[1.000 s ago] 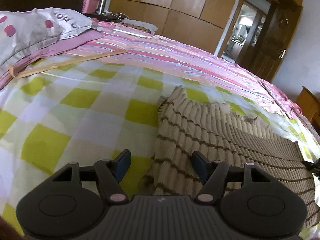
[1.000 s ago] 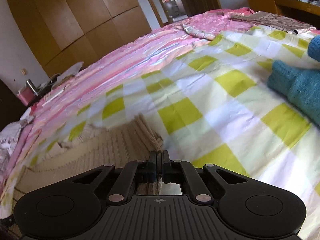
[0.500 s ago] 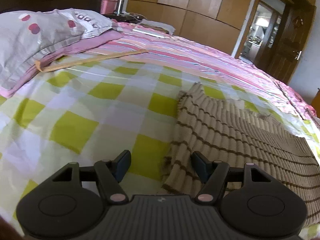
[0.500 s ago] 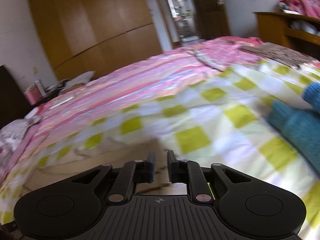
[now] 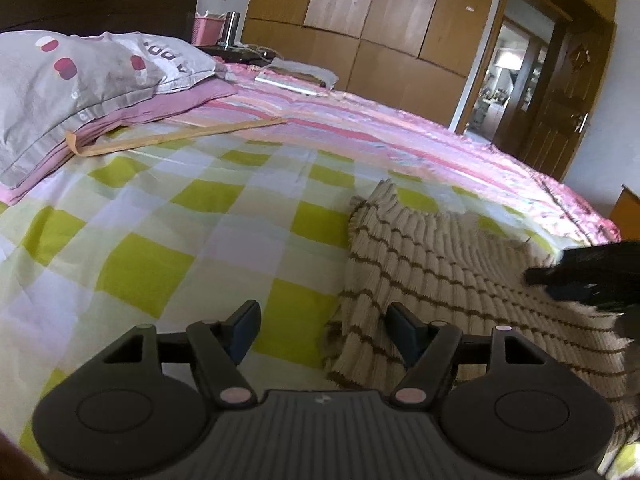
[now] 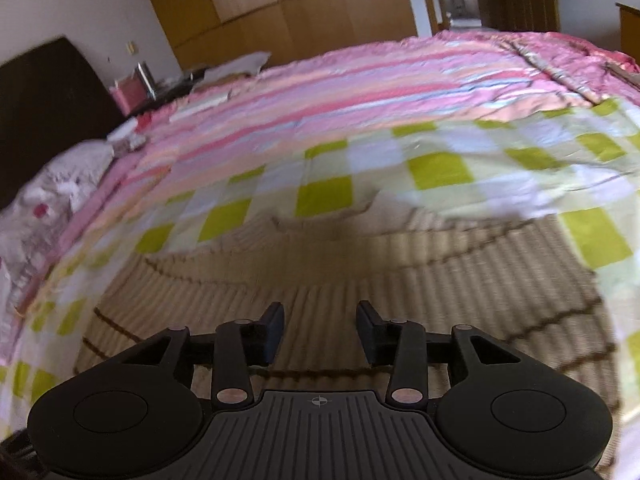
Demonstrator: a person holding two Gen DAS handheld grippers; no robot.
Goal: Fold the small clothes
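Left wrist view gives me the beige ribbed knit sweater with thin brown stripes (image 5: 460, 264) lying flat on the green-and-white checked bedsheet (image 5: 160, 240), its near corner between the spread fingers of my left gripper (image 5: 322, 320), which holds nothing. My right gripper (image 6: 320, 322) hangs over the middle of the sweater, also spread and empty. Beyond lie a pink striped quilt (image 5: 380, 136) and a grey spotted pillow (image 5: 80, 76) by the headboard.
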